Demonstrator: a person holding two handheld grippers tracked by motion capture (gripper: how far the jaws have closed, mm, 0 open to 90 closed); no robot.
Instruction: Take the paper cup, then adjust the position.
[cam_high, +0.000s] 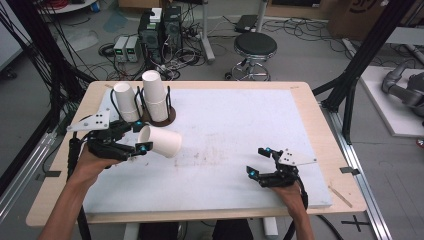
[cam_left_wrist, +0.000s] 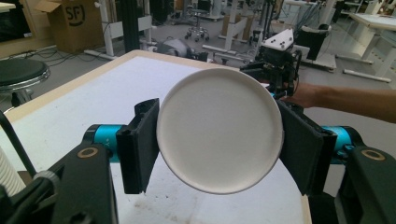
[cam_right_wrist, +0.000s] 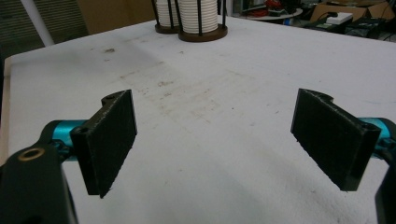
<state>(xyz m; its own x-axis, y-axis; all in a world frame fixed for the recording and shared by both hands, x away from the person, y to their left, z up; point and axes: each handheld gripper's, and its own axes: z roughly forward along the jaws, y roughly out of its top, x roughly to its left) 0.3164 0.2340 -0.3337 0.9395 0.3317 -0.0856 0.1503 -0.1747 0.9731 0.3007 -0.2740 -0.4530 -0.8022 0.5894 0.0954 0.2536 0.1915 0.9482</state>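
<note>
A white paper cup (cam_high: 162, 141) lies on its side above the left part of the white table mat (cam_high: 240, 120), mouth towards the middle of the table. My left gripper (cam_high: 141, 136) is shut on it near its base. In the left gripper view the cup's round bottom (cam_left_wrist: 219, 135) faces the camera, pressed between the two black pads (cam_left_wrist: 140, 144). My right gripper (cam_high: 259, 161) rests near the front right of the mat, open, with nothing between its pads (cam_right_wrist: 109, 140). Two stacks of white cups (cam_high: 155, 95) stand in wire holders (cam_high: 167, 119) at the back left.
The second cup stack (cam_high: 126, 101) stands just behind my left gripper. The holders' bases (cam_right_wrist: 201, 33) show far across the mat in the right gripper view. The person's right forearm (cam_left_wrist: 345, 98) lies beyond the held cup. A black stool (cam_high: 255, 47) and computer boxes (cam_high: 160, 27) stand behind the table.
</note>
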